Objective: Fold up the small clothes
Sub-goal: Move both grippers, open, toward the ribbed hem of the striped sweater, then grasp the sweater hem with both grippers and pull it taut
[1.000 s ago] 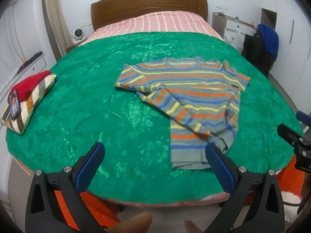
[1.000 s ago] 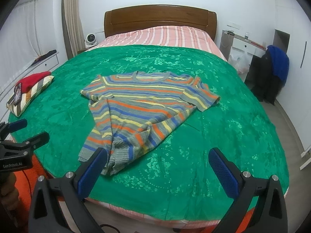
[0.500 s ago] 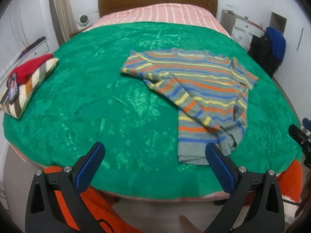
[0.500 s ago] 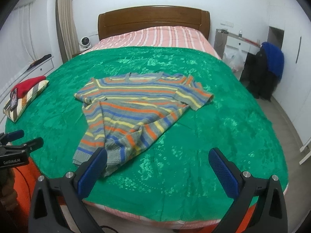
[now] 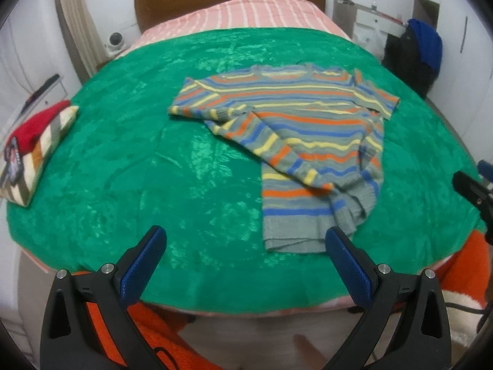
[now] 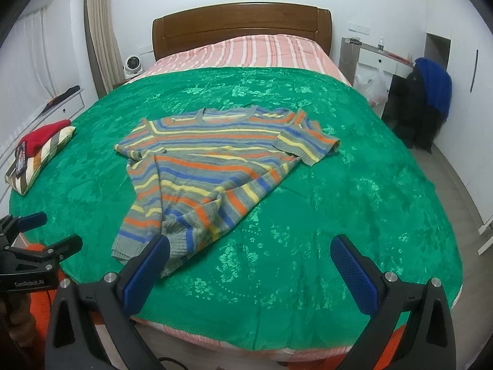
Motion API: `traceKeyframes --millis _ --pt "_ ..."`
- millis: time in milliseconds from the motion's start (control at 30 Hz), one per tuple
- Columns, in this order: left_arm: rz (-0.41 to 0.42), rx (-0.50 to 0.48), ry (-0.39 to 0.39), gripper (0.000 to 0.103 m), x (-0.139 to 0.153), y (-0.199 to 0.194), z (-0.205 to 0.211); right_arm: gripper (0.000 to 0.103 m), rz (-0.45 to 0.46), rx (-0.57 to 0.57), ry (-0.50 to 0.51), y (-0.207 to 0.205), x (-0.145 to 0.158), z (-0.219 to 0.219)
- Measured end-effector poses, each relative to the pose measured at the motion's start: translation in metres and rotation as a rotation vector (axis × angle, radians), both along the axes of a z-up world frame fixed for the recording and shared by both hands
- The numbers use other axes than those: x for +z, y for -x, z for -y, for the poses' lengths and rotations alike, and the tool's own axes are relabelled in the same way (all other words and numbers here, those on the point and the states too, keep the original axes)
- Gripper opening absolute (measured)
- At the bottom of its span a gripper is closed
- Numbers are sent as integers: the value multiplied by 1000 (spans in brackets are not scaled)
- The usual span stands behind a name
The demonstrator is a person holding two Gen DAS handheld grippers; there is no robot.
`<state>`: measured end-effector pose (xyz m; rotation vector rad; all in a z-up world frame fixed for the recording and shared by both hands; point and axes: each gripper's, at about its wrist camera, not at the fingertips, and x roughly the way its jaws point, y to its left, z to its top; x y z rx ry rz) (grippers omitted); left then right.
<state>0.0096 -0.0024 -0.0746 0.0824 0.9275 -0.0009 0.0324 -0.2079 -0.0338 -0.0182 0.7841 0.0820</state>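
Both tongs are wide open and hold nothing. On the left gripper the two blue pads stand far apart, up over the near edge of the bed. The right gripper is spread the same way, and one of its blue pads sits in front of the bottom hem of the sweater. That pad looks close to the hem, but I cannot tell if it touches.

The striped sweater lies flat on the green blanket, near the middle of the bed. It has gray, orange, blue and yellow stripes. Its neck points to the wooden headboard, and its hem points to the near edge. One long sleeve is folded down across the front of the body. The other sleeve is folded short, out by the shoulder.

No box or basket shows. On the far left side of the blanket sits a striped pillow with a red cloth on top of it.

From the right wrist camera, the left gripper shows at the left edge, held low beside the bed. From the left wrist camera, the tip of the right gripper peeks in at the right edge.
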Motion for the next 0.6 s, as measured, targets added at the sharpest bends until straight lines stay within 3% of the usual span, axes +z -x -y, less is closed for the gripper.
traceKeyframes --millis 333,367,433,533,567,600 --pt "14 4 -36 102 -1 0 -2 103 -10 17 2 -1 -2 -5" --pt "12 -7 -10 103 -2 0 -2 103 -10 23 4 -2 -3 -6" --pt "-1 -80 119 102 -6 -2 -2 103 -4 72 15 -9 -7 -9" --pt "-65 -248 262 102 -26 -17 15 101 -14 169 103 -38 -28 -20" --pt "-79 -284 266 97 -33 -24 22 97 -45 178 93 -48 -35 -19" --pt "-95 -312 259 86 -41 -32 29 85 -99 185 22 -63 -42 -17"
